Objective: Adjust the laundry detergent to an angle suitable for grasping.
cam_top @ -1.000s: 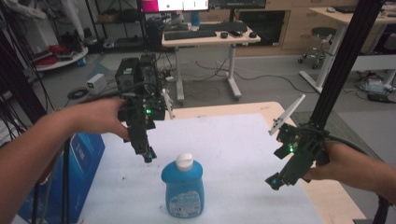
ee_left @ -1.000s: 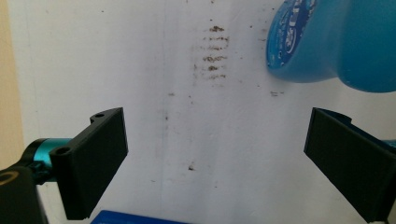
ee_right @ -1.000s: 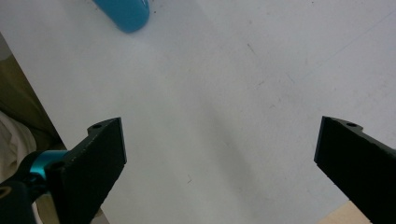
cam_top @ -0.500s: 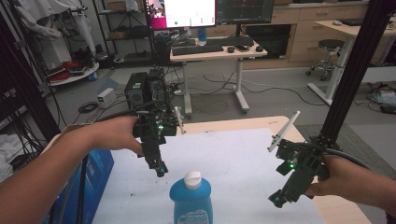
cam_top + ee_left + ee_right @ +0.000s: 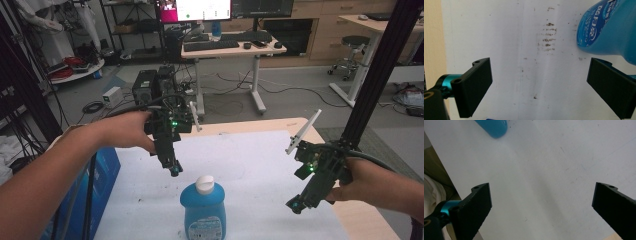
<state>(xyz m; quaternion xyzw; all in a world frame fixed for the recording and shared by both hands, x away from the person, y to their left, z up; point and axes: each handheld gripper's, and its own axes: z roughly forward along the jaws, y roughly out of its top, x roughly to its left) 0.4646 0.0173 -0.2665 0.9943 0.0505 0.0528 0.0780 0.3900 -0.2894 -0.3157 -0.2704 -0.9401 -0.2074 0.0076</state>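
bottle [image 5: 203, 212] stood upright on white worktop [image 5: 250, 165], near front edge, between the claws | left claw [image 5: 173, 170] spread wide, nothing held, hung just above-left of cap [image 5: 205, 184] | right claw [image 5: 296, 204] spread wide, nothing held, well apart | handling judged: liquid-heavy, smooth plastic, slippery, squeezable; best gripped across the body below the shoulder

The blue bottle [image 5: 609, 27] bears white Chinese lettering, too unclear to read.
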